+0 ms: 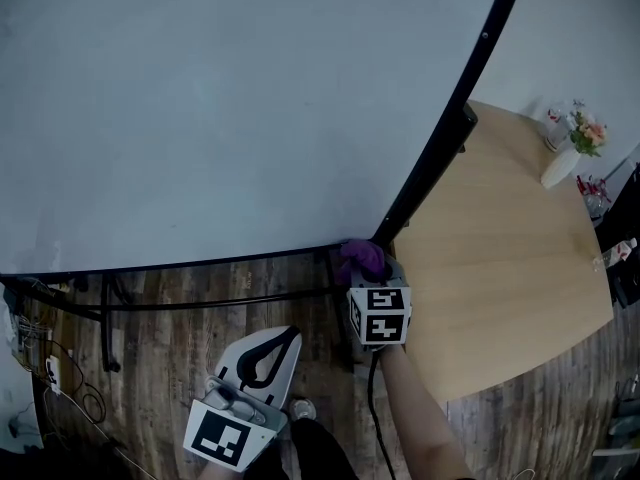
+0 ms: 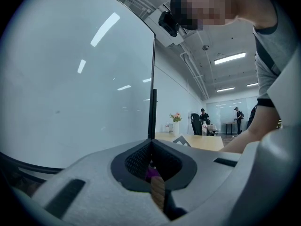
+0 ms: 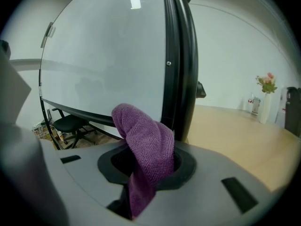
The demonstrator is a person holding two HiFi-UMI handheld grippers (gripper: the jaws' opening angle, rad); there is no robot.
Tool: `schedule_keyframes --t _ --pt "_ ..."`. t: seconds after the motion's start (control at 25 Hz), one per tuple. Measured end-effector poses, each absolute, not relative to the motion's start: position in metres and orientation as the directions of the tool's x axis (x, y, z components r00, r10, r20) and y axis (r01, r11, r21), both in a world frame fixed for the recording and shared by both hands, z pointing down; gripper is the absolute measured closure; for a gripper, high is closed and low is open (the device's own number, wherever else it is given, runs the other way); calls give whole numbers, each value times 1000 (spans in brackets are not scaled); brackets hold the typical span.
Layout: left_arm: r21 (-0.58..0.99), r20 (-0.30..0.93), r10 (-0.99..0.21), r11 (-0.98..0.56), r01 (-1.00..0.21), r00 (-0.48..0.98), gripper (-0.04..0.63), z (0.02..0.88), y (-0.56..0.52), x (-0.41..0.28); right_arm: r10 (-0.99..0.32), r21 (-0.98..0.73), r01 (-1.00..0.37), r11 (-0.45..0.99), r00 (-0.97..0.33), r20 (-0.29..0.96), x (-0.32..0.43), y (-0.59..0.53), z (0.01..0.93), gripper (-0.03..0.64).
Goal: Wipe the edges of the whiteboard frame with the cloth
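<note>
The whiteboard [image 1: 230, 108] fills the upper left of the head view, with a black frame [image 1: 470, 78] down its right side and along its bottom. A purple cloth [image 1: 362, 259] is held in my right gripper [image 1: 375, 276], which is shut on it, at the board's lower right corner. In the right gripper view the cloth [image 3: 148, 145] bulges out of the gripper [image 3: 150, 161] right beside the black frame [image 3: 181, 65]. My left gripper [image 1: 290, 336] hangs lower, off the board, its jaws shut and empty. Its own view shows the gripper [image 2: 151, 145] pointing along the board [image 2: 70, 93].
A wooden table [image 1: 500, 268] stands right of the board, with a white vase of flowers [image 1: 565, 158] at its far side. The board's stand legs [image 1: 110, 318] and cables [image 1: 50, 368] lie on the wood floor at the left. An office chair [image 3: 70, 124] sits under the board.
</note>
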State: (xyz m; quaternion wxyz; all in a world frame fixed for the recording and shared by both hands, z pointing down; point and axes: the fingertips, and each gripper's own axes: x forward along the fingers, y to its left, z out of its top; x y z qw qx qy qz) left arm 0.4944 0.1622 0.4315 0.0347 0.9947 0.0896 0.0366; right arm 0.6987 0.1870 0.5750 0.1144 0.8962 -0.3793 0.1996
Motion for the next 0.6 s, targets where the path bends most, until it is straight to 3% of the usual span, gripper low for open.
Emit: schedule_keyframes --t 0.6 --pt "67 67 166 -985 162 984 578 427 147 482 -601 71 -688 -722 674 430 699 195 573 526"
